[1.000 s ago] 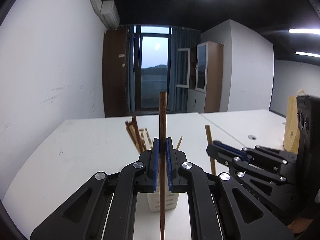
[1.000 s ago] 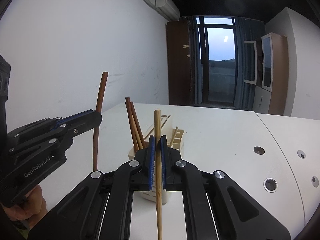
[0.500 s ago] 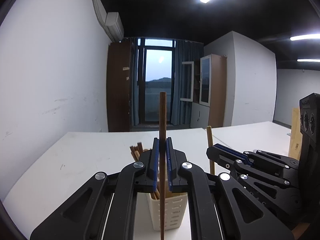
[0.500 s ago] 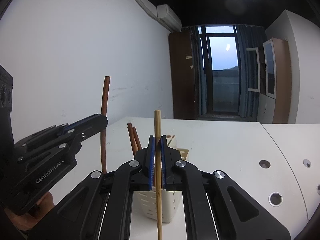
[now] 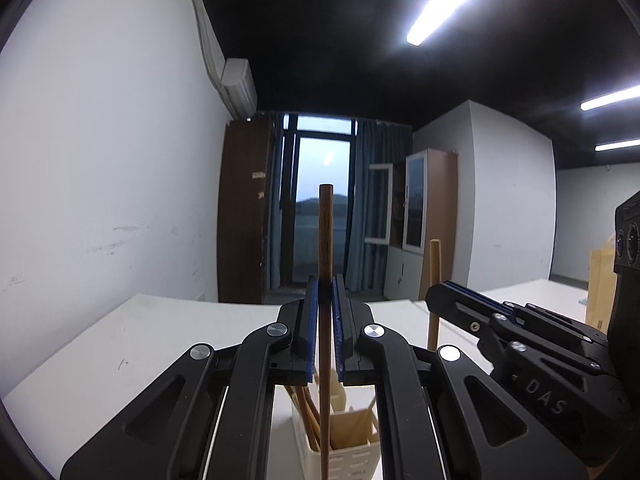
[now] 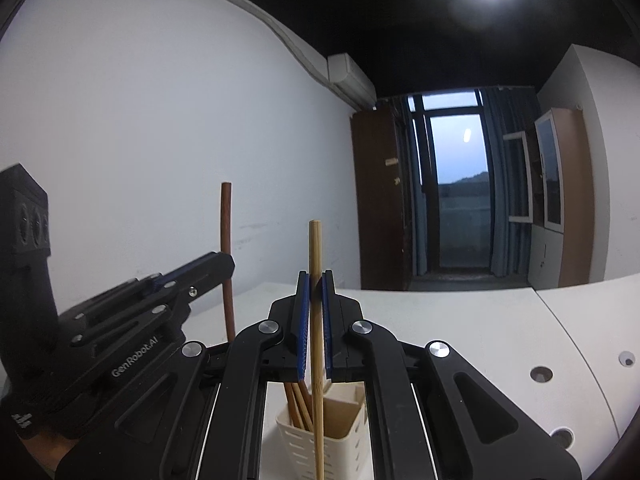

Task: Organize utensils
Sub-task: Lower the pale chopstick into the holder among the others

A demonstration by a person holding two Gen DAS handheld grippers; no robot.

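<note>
A: Left tool (image 5: 325, 332) status?
B: Clamped on dark chopstick (image 5: 325, 240), upright, over the white holder (image 5: 340, 456) on the surface (image 5: 160, 340).
A: Right tool (image 6: 315, 320)?
B: Gripping light bamboo chopstick (image 6: 315, 248), upright, above same holder. More chopsticks inside.

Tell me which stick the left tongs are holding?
Find the white table and its cream holder. Above it the left tongs pinch the dark brown chopstick upright. The right tongs hold a pale bamboo chopstick.
</note>
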